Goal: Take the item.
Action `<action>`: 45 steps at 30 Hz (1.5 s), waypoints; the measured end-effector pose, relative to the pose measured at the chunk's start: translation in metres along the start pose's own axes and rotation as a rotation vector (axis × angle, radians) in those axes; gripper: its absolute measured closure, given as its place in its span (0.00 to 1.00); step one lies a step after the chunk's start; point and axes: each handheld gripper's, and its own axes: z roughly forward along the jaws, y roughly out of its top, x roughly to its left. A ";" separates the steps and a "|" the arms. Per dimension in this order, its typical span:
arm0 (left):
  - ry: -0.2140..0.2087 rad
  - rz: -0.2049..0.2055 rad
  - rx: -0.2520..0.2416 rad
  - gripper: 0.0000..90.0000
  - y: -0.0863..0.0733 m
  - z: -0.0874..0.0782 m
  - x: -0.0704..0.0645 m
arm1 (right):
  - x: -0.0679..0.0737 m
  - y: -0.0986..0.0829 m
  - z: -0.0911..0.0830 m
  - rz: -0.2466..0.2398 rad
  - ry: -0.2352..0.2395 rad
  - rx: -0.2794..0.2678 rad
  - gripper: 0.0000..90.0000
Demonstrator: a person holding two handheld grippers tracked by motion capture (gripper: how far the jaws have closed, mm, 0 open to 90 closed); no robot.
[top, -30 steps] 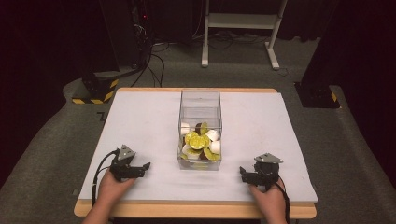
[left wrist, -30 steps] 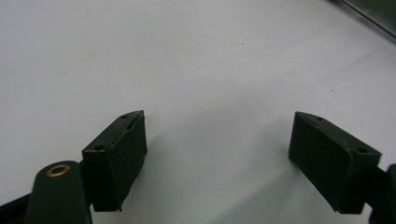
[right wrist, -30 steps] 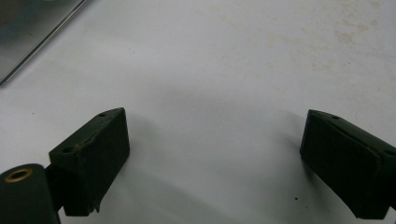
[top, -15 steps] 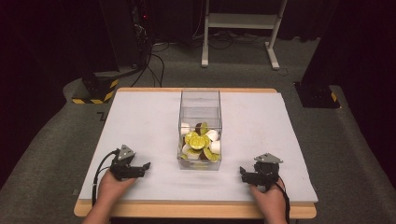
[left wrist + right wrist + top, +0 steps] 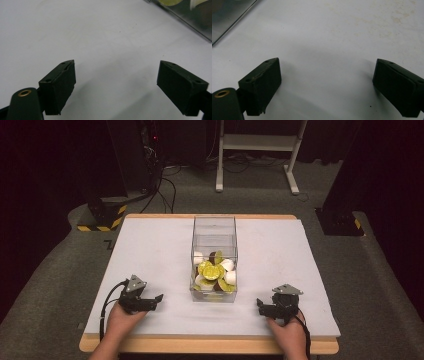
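A grey carpeted floor (image 5: 60,265) surrounds a wood-edged table (image 5: 210,344) topped in white. At twelve o'clock stands a white metal frame (image 5: 257,142); black cables (image 5: 167,185) trail at eleven o'clock beside a yellow-and-black striped base (image 5: 102,217). The far room lies dark.

A clear plastic box (image 5: 214,257), tall and open-topped, stands upright at the middle of a white-covered table (image 5: 150,250). Its lower part holds a loose heap of small capsules (image 5: 214,274), yellow-green, white and dark brown, some showing round lids; its upper part is empty. A corner of the box (image 5: 190,15) appears in the left gripper view
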 end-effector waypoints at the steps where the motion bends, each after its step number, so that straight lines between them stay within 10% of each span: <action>1: -0.007 -0.021 -0.023 0.17 0.001 0.000 -0.002 | 0.000 0.000 0.000 0.000 0.000 0.000 0.09; 45: -0.181 0.012 -0.074 0.18 0.022 -0.014 -0.042 | -0.001 0.000 0.000 0.002 0.008 0.003 0.09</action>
